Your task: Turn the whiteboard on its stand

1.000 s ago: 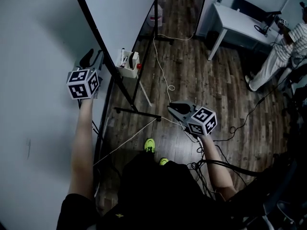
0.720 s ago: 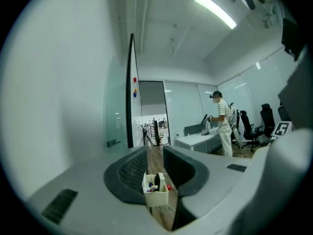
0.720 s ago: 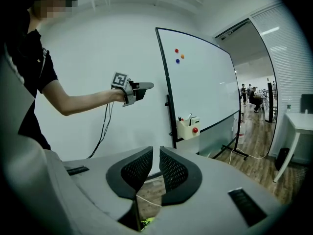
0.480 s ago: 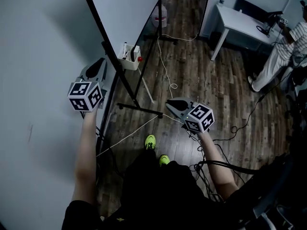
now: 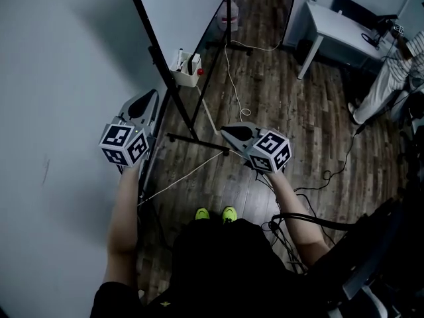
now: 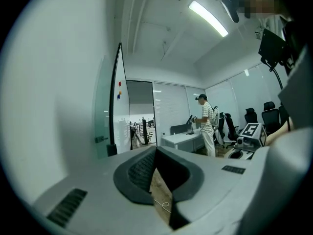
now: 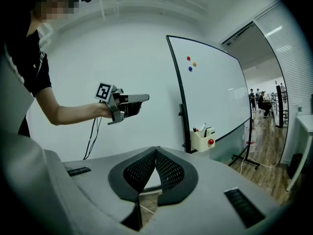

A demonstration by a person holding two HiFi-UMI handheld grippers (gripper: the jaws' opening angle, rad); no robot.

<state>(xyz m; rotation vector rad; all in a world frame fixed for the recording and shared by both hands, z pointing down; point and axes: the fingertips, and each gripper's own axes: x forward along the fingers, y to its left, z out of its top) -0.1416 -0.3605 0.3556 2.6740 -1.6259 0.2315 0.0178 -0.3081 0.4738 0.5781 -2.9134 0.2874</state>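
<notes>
Whiteboard (image 5: 182,8) upright on its stand (image 5: 196,140), untouched.
Left gripper (image 5: 148,98) hangs just beside the whiteboard's near edge, right gripper (image 5: 229,130) farther out from it; both have jaws pressed together on nothing.

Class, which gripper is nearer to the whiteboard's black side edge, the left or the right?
Left. The left gripper is just left of the whiteboard's black side edge, not touching. The right gripper hangs farther back, over the floor.

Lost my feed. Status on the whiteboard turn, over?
Left tongs shut, empty. Right tongs shut, empty. Black-framed white whiteboard on its stand, ungripped. White cord trails by stand foot.
</notes>
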